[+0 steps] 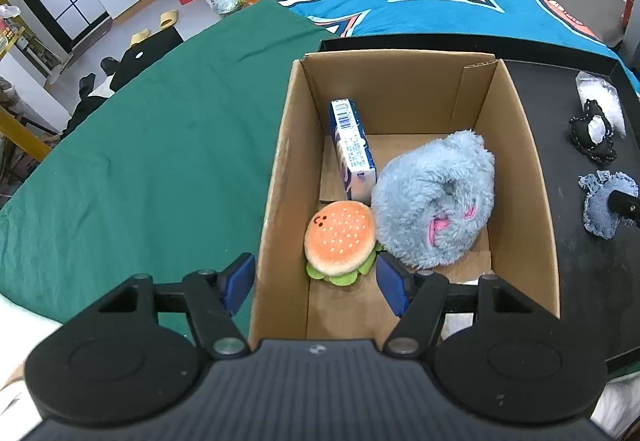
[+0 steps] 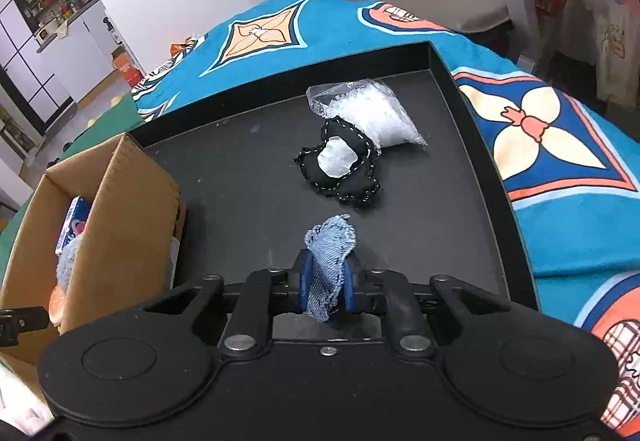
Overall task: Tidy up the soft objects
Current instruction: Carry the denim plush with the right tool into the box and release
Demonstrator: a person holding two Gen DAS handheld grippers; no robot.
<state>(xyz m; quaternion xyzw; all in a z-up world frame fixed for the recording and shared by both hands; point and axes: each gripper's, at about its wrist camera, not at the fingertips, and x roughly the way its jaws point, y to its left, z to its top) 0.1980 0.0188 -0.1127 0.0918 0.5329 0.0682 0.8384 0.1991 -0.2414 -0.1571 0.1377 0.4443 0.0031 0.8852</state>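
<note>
Two jaws work over a black tray [image 2: 460, 121] with raised rims, where a cardboard box [image 1: 276, 177] stands at the left edge and bare tray floor lies open between it and the right rim. Right gripper [image 2: 326, 281] has its jaws pinched narrow on a denim scrap [image 2: 330, 253], near the tray's front edge, well short of a black stitched pouch [image 2: 340, 165] and a clear bag [image 2: 372, 113] toward the far right corner. Left gripper [image 1: 316, 281] holds its jaws wide astride the box's left wall, one pad outside and one inside just beside a burger plush [image 1: 340, 237], which touches a blue furry plush [image 1: 436, 201].
</note>
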